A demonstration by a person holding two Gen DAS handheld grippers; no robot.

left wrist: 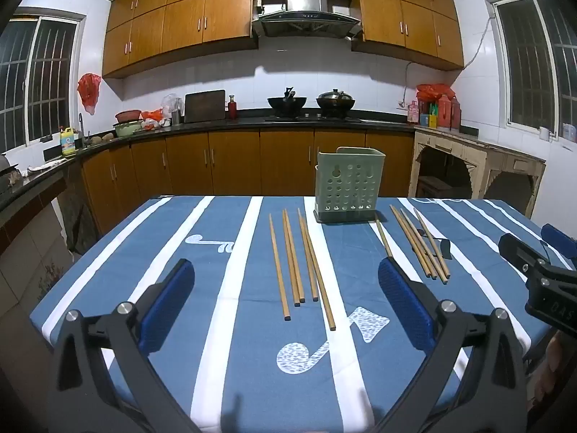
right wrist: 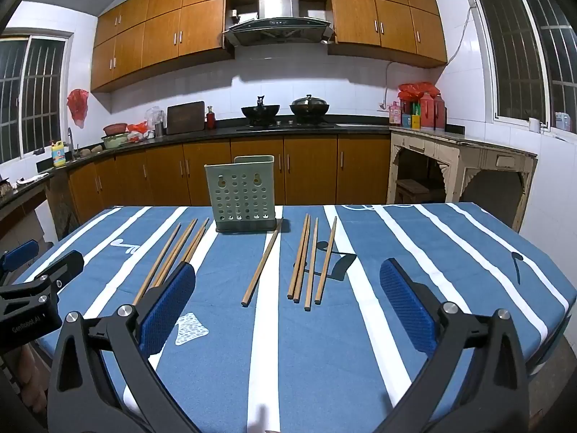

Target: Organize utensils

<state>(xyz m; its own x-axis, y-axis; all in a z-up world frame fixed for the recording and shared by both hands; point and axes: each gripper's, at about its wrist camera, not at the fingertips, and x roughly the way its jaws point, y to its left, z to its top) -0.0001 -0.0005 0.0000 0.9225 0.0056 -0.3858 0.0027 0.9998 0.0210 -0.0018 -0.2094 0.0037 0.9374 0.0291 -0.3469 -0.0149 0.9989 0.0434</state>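
A: We hold both grippers low over the near edge of the table [left wrist: 223, 379], tilted slightly down. The left gripper [left wrist: 286, 303] has its jaws spread wide with nothing between them, and the right gripper [right wrist: 288, 303] is the same.

B: That makes sense, since nothing is picked yet. The chopsticks lie flat in two groups, the left group [left wrist: 299, 259] and the right group [left wrist: 420, 243], either side of the holder [left wrist: 348, 189], which stands upright at the far edge, so each hand likely serves its own side.

A: One chopstick [right wrist: 261, 261] lies apart, its far tip touching or just beside the holder's base; we cannot tell which.

B: We cannot see inside the holder. Our left pad hides some near ends in the right view.
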